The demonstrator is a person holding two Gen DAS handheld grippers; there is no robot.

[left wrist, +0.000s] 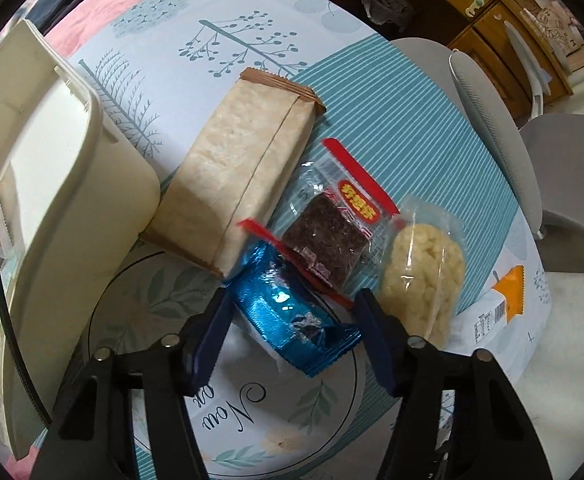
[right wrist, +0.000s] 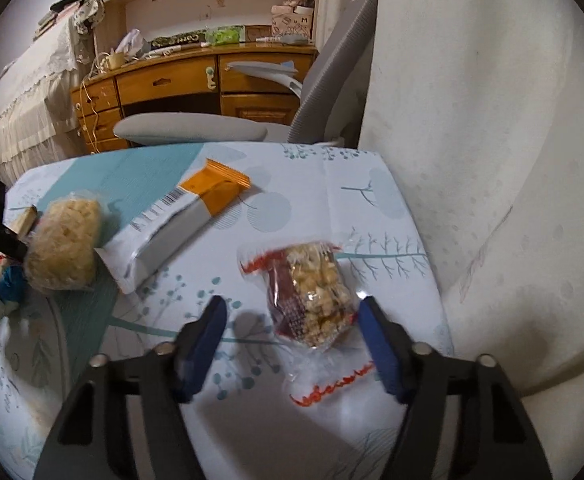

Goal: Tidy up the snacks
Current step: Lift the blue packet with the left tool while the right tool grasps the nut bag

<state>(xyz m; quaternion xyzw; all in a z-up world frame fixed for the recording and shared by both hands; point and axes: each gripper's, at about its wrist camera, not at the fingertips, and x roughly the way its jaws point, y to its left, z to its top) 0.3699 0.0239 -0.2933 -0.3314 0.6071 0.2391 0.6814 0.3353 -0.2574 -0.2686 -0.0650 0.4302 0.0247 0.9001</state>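
Sorting barely begun: left gripper jaws straddle, without clamping, the blue foil snack beside the cream bin; right gripper gapes around the popcorn bar.

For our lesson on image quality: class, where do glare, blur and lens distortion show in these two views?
Left wrist view: glare glints on the blue foil packet; the fisheye bends the table edge; black corners. Right wrist view: motion blur smears the left edge and softens the popcorn snack packet; the right gripper casts a soft shadow.
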